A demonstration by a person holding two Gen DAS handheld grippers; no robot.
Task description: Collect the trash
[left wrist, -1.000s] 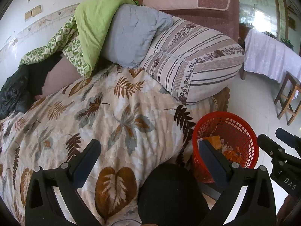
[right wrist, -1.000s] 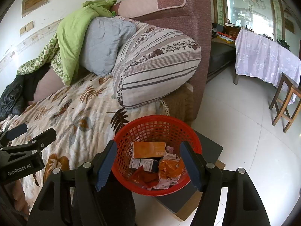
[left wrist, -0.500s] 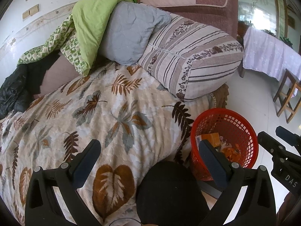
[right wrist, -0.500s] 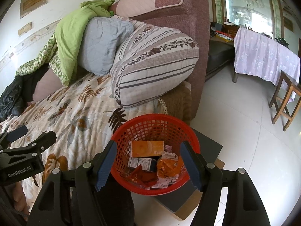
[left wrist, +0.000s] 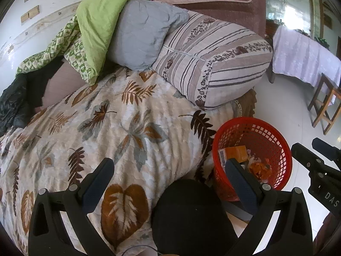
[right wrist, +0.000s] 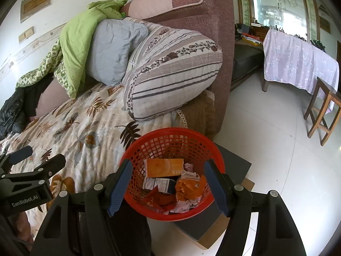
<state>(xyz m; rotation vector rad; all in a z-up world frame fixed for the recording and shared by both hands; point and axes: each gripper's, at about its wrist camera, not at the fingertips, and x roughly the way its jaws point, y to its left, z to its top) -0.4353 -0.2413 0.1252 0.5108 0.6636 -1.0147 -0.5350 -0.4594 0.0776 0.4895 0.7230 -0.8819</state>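
A red mesh basket (right wrist: 170,140) stands on the floor beside the sofa; it also shows in the left wrist view (left wrist: 275,140). It holds an orange box (right wrist: 164,167), a dark box, orange wrappers (right wrist: 188,187) and crumpled paper. My right gripper (right wrist: 168,183) is open and empty, its jaws wide apart just above the basket's near rim. My left gripper (left wrist: 169,172) is open and empty over the leaf-print blanket (left wrist: 119,128), to the left of the basket. No loose trash shows on the blanket.
A striped cushion (left wrist: 213,64), a grey pillow (left wrist: 142,36) and green bedding (left wrist: 96,25) lie on the sofa. A dark knee (left wrist: 187,213) is below the left gripper. A cloth-covered table (right wrist: 298,61) and wooden stool (right wrist: 324,111) stand at right. A flat grey box (right wrist: 232,170) lies under the basket.
Both grippers have drifted slightly back and up, so the sofa and basket sit a little lower in view. Both stay open and empty.
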